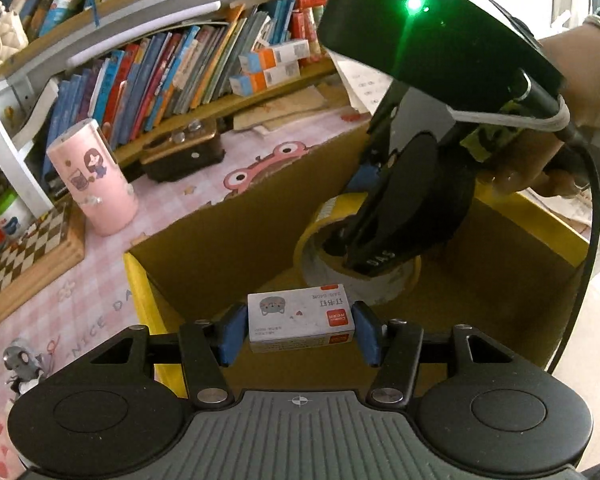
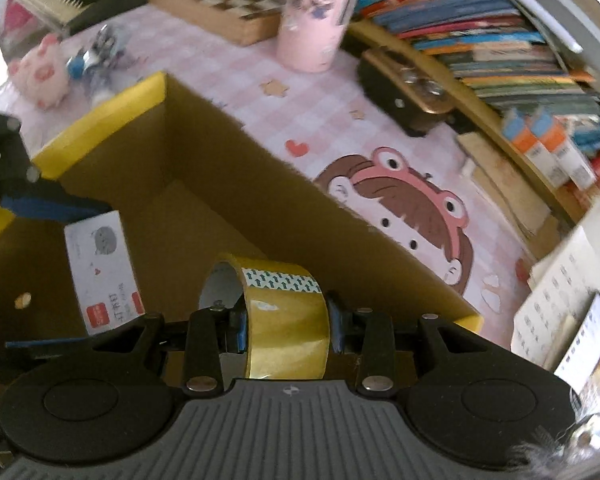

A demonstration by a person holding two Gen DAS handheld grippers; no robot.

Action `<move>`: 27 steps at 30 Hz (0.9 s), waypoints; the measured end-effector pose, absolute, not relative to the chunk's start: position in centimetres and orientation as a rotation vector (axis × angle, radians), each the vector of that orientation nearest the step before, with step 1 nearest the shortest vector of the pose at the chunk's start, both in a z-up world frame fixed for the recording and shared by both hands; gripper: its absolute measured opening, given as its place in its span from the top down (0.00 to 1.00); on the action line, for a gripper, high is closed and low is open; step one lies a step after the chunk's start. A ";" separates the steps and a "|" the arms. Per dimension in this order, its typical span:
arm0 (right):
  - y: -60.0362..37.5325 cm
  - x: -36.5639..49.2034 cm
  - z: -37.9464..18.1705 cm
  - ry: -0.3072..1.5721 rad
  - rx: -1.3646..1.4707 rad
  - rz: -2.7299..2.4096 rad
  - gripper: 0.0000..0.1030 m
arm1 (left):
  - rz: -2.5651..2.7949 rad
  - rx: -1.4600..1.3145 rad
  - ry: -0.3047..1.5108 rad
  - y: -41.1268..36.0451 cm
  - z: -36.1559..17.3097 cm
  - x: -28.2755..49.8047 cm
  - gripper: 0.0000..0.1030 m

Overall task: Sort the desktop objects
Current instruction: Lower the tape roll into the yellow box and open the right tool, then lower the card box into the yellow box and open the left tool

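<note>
An open brown carton (image 1: 228,232) with yellow flaps stands on the pink desk mat. My left gripper (image 1: 300,322) reaches into it, and its blue pads (image 1: 234,334) lie against both ends of a white staple box (image 1: 300,314) with a cat picture. The right wrist view shows the same staple box (image 2: 100,272) between the left fingers (image 2: 52,204). My right gripper (image 2: 288,328) is shut on a yellow tape roll (image 2: 284,312), held upright over the carton (image 2: 220,184). From the left wrist view the tape roll (image 1: 320,216) sits low inside the carton under the right gripper (image 1: 364,256).
A pink cartoon cup (image 1: 94,176) stands beyond the carton, with a chessboard box (image 1: 28,256) beside it and a dark clasped case (image 1: 184,152) behind. Books fill the shelf (image 1: 160,80) at the back. Papers and a phone (image 2: 584,340) lie right; a plush toy (image 2: 44,76) lies left.
</note>
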State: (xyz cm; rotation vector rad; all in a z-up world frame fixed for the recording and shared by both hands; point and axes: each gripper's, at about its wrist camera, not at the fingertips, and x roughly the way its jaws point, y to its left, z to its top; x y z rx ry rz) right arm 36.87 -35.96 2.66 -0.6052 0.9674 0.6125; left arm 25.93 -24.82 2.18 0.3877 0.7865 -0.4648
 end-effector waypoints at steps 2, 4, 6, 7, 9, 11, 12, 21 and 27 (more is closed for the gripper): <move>-35.5 36.8 2.3 0.976 -0.632 0.634 0.68 | -0.453 0.385 0.780 -24.7 2.2 25.9 0.36; -35.3 37.0 2.0 0.986 -0.642 0.646 0.67 | -0.448 0.381 0.770 -24.7 2.3 26.0 0.31; -35.1 37.2 1.7 0.995 -0.647 0.651 0.67 | -0.445 0.375 0.758 -24.6 2.4 25.9 0.26; -35.0 37.3 1.6 0.999 -0.648 0.652 0.67 | -0.443 0.371 0.750 -24.6 2.5 25.8 0.25; -35.0 37.5 1.4 1.008 -0.644 0.653 0.67 | -0.438 0.360 0.732 -24.4 2.7 25.5 0.23; -35.0 37.7 1.3 1.013 -0.640 0.652 0.67 | -0.432 0.341 0.711 -24.1 3.0 25.2 0.18; -35.0 37.8 1.3 1.012 -0.638 0.653 0.67 | -0.428 0.330 0.700 -23.9 3.2 25.1 0.18; -34.9 38.5 1.5 1.004 -0.596 0.639 0.61 | -0.374 0.251 0.631 -21.4 5.3 23.1 0.14; -35.7 38.2 3.7 0.952 -0.543 0.624 0.50 | -0.338 0.216 0.580 -19.8 6.4 21.4 0.08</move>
